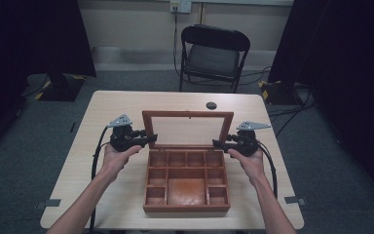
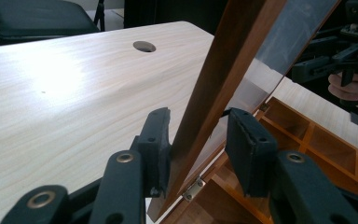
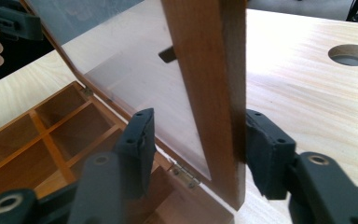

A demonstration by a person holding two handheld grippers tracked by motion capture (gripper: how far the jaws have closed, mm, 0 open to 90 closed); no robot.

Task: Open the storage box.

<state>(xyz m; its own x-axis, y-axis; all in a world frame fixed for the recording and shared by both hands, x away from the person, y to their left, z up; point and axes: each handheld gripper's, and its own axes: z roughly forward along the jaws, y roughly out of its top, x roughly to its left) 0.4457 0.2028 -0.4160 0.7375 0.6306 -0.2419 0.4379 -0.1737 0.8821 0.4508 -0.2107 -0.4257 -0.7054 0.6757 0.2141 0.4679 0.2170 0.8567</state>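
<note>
**A:** What sits on the surface (image 1: 107,112)?

**B:** A wooden compartment box (image 1: 186,181), near the person's edge, with empty cells. Its glass-paned lid (image 1: 188,129) stands raised on hinges at the far side, tilted slightly back.

**A:** Where are the grippers?

**B:** One at each side rail. The left gripper (image 1: 148,140) straddles the left rail (image 2: 223,79), jaws apart, one pad touching wood. The right gripper (image 1: 217,144) straddles the right rail (image 3: 212,88), jaws apart, seemingly not clamped.

**A:** What matters next?

**B:** Probably that each rail runs upward between the jaws, both hands equally near.
</note>
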